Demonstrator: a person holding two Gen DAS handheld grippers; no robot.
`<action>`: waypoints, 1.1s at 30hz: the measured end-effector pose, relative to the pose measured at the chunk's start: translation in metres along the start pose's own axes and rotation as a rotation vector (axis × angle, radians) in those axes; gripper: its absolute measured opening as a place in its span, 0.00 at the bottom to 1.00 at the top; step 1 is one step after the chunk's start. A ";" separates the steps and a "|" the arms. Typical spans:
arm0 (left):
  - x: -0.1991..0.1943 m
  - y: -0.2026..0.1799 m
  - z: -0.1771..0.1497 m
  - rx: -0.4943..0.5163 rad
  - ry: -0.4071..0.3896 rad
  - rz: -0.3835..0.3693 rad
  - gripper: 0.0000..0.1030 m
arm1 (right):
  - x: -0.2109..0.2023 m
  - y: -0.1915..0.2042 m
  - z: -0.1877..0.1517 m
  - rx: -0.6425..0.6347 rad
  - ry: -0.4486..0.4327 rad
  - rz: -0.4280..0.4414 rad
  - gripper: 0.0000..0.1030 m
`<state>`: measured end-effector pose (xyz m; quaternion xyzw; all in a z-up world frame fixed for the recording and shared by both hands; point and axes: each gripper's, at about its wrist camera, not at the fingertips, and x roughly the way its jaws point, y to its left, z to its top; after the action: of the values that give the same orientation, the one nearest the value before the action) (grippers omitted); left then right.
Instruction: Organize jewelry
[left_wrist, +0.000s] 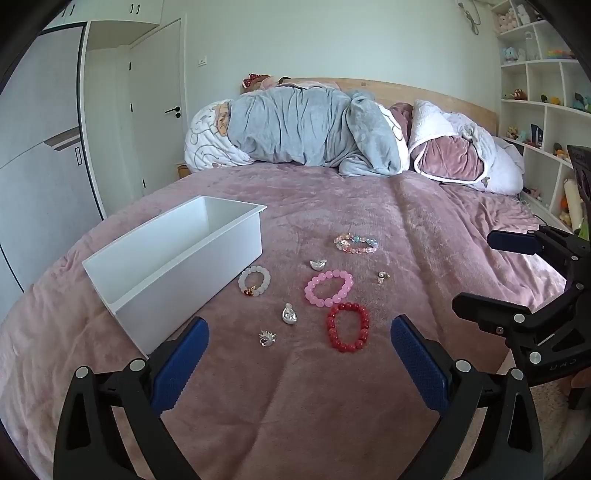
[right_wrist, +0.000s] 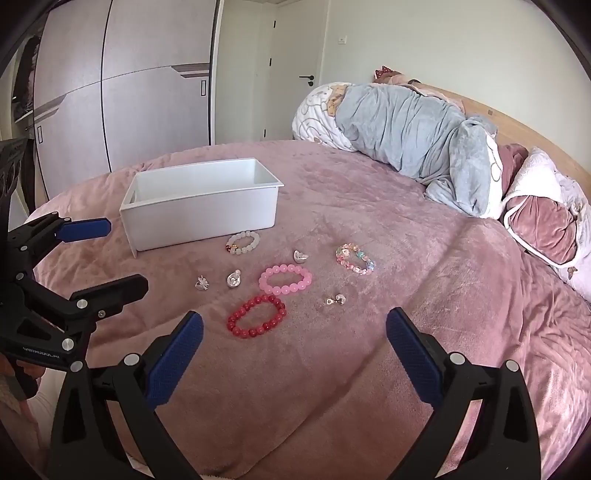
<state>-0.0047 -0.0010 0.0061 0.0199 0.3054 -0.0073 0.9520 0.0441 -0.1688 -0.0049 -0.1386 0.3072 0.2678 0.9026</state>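
A white rectangular box (left_wrist: 173, 258) (right_wrist: 199, 205) stands empty on the pink bedspread. Beside it lie a red bead bracelet (left_wrist: 348, 327) (right_wrist: 256, 316), a pink bead bracelet (left_wrist: 328, 288) (right_wrist: 285, 280), a white bead bracelet (left_wrist: 254, 281) (right_wrist: 242, 242) and a pastel mixed-bead bracelet (left_wrist: 355, 243) (right_wrist: 355, 259). Several small silver charms are scattered among them, such as one (left_wrist: 289, 314) (right_wrist: 234, 280). My left gripper (left_wrist: 299, 354) (right_wrist: 122, 258) hovers open short of the red bracelet, with nothing between its fingers. My right gripper (right_wrist: 293, 349) (left_wrist: 476, 271) is open and empty too, near the bed's front.
Rolled duvets and pillows (left_wrist: 314, 129) (right_wrist: 417, 144) are piled at the headboard. Shelves with toys (left_wrist: 543, 92) stand to the right of the bed, wardrobes (right_wrist: 122, 81) and a door (left_wrist: 155, 107) to the left. The bedspread (left_wrist: 424, 229) stretches bare right of the jewelry.
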 end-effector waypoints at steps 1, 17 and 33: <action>0.000 0.000 0.000 -0.002 -0.001 -0.001 0.97 | 0.000 0.000 0.000 0.001 -0.003 0.000 0.95; -0.001 0.001 0.001 -0.009 -0.008 -0.006 0.97 | -0.003 0.002 0.001 0.006 -0.018 0.001 0.95; -0.003 0.003 0.003 -0.016 -0.012 -0.004 0.97 | -0.005 0.001 0.001 0.009 -0.024 0.001 0.95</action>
<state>-0.0057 0.0023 0.0101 0.0117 0.2998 -0.0069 0.9539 0.0412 -0.1696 -0.0008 -0.1309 0.2979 0.2686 0.9066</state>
